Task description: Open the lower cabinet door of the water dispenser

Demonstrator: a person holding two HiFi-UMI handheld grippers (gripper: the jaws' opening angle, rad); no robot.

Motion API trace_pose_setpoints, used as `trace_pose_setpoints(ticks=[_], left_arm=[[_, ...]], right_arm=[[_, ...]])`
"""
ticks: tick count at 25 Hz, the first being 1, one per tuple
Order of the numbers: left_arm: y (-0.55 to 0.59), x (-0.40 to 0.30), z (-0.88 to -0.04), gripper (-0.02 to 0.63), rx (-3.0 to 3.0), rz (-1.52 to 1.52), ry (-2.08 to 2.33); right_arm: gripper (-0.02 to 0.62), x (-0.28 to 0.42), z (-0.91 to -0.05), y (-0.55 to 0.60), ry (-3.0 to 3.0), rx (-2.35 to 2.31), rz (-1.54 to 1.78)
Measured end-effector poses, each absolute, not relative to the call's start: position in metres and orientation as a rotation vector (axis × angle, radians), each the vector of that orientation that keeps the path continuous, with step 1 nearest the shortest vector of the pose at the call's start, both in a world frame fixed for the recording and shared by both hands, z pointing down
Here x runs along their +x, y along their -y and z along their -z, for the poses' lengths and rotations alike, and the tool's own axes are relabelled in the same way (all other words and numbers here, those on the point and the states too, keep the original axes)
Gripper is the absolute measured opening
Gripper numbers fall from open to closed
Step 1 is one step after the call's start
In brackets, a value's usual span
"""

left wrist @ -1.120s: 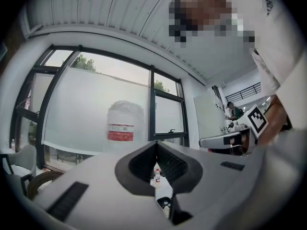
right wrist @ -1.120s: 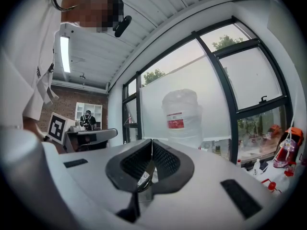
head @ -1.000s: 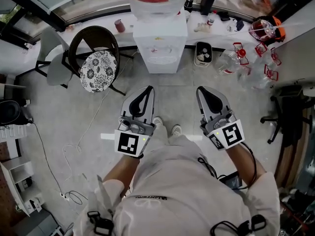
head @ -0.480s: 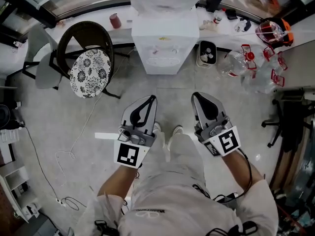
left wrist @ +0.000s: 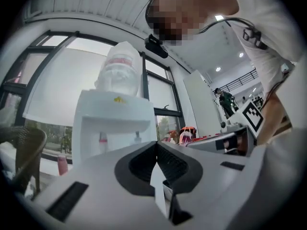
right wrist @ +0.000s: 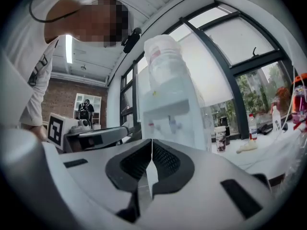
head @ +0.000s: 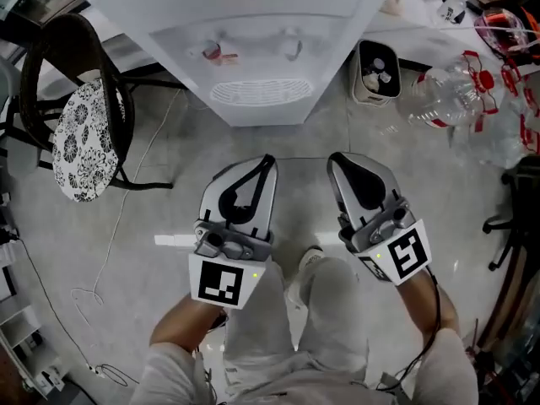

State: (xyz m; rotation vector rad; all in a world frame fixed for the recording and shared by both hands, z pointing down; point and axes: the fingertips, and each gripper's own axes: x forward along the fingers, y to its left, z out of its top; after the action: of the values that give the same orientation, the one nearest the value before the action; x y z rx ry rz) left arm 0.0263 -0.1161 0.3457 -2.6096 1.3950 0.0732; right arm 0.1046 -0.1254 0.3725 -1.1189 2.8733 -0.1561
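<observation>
- Against a second ago, the water dispenser point(head: 253, 49) fills far more of the head view. Its lower cabinet door is hidden under the drip grille point(head: 270, 91).
- The left gripper point(head: 268, 160) and right gripper point(head: 333, 159) have sunk too and are level before the dispenser, fingers pressed together, empty.
- Likely a crouch to door height; the door is untouched.

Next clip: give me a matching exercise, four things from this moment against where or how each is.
1 white water dispenser
2 round floral cushion
3 clear plastic bottle with red handle
4 right gripper

A on the black chair
B jaws shut, empty
C on the floor at right
D top centre of head view

Pairs: 1-D, 2-A, 3-C, 4-B
</observation>
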Motion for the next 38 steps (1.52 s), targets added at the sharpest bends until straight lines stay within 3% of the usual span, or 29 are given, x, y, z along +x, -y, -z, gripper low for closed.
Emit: trace_pose_setpoints(ticks=[7, 14, 29, 33, 38], left_arm=[[0.164, 0.060, -0.493, 0.002, -2.615, -0.052, -1.382], [0.198, 0.080, -0.574, 0.002, -2.633, -0.019, -1.347], [0.224, 0.105, -0.631, 0.002, -2.633, -0.035, -1.286], [0.229, 0.110, -0.635, 0.002, -2.628, -0.037, -1.293], [0.227, 0.114, -0.635, 0.002, -2.619, -0.025, -1.286]], right_arm=[[0.017, 0.113, -0.527, 0.167, -2.846, -1.125, 0.169], [0.017, 0.121, -0.583, 0.206, -2.764, -1.203, 0.108], [0.020, 0.131, -0.633, 0.232, -2.713, -1.275, 0.040], [0.083, 0.133, -0.646, 0.239, -2.732, -1.252, 0.056], [0.117, 0.136, -0.660, 0.251, -2.753, -1.251, 0.042]])
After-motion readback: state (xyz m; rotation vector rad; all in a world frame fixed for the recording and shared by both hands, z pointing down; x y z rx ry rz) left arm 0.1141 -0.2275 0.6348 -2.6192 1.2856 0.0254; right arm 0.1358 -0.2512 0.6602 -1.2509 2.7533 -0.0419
